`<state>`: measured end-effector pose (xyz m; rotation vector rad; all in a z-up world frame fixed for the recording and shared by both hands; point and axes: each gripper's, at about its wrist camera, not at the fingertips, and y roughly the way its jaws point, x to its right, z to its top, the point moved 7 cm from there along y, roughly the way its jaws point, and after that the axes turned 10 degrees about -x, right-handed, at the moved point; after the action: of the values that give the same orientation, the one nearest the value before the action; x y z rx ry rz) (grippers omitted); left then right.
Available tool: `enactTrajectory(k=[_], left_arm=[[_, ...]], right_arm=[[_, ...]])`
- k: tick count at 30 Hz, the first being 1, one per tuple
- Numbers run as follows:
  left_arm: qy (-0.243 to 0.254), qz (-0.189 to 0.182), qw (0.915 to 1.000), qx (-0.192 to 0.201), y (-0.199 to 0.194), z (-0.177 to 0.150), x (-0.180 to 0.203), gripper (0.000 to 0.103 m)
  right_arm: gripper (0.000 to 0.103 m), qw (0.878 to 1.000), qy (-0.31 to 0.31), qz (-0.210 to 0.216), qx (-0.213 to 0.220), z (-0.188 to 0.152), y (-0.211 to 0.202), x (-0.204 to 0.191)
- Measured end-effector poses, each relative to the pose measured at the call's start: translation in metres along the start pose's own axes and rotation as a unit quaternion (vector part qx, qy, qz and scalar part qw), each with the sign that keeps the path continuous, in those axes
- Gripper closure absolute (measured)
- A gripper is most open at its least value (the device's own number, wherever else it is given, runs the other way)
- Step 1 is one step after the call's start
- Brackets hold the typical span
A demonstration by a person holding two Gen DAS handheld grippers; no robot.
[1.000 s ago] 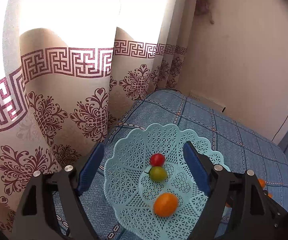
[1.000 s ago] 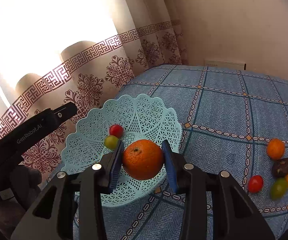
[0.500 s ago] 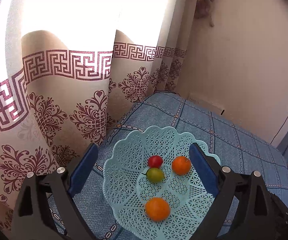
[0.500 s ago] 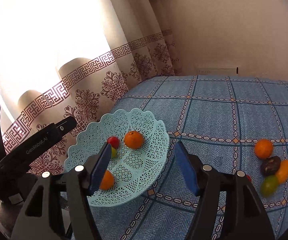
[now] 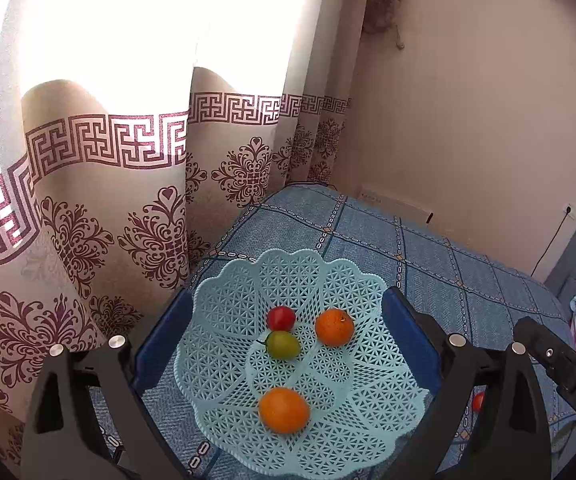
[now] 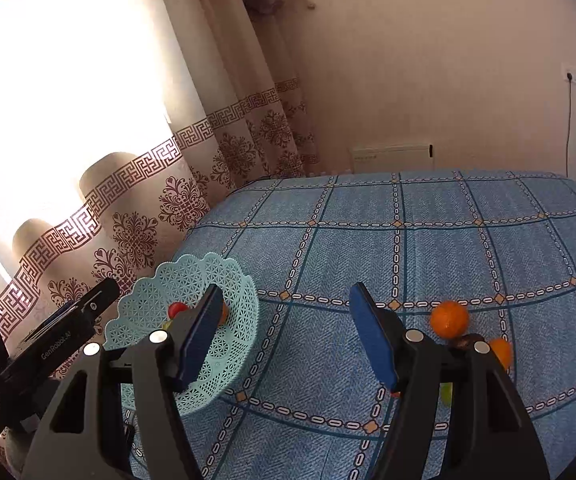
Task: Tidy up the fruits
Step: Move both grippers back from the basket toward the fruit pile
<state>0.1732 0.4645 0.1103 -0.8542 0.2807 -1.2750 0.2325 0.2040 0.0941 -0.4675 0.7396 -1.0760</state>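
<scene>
We hold both the left hand-held gripper [image 5: 284, 336] and right hand-held gripper [image 6: 286, 332] open and empty, while four fruits (including the orange [image 5: 334, 327]) rest in the basket [image 5: 327, 280] on the bed [image 6: 407, 248].

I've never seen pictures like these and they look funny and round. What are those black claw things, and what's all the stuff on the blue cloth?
Those claws are two grabbers that a person holds, one in each hand. Each carries a wide, bendy-looking camera, so you get one picture per grabber. The left gripper is open, its blue fingers either side of a pale blue basket. Inside lie a red tomato, a green tomato, an orange and an orange-coloured fruit. The right gripper is open too, holding nothing. More fruit waits on the blue checked cloth, such as another orange.
</scene>
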Motion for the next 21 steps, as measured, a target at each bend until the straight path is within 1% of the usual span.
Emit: enactTrajectory(k=[7,9,12,17,21], left_arm=[[0.022,-0.017,0.9996,-0.002,-0.004,-0.005,0.020,0.006],[0.032,-0.023,0.9992,-0.003,-0.005,-0.008,0.028,0.006],[0.047,-0.037,0.9982,-0.008,-0.007,-0.013,0.042,0.006],[0.081,-0.059,0.9948,-0.016,-0.009,-0.025,0.071,0.006],[0.119,-0.078,0.9895,-0.027,-0.009,-0.038,0.096,0.006]], right_arm=[[0.037,0.998,0.044,-0.041,0.005,0.015,-0.016,0.054],[0.034,0.997,0.054,-0.051,0.002,0.017,-0.020,0.070],[0.034,0.995,0.069,-0.067,-0.006,0.020,-0.023,0.094],[0.034,0.991,0.107,-0.077,-0.018,0.018,-0.028,0.131],[0.034,0.989,0.121,-0.087,-0.026,0.010,-0.028,0.149]])
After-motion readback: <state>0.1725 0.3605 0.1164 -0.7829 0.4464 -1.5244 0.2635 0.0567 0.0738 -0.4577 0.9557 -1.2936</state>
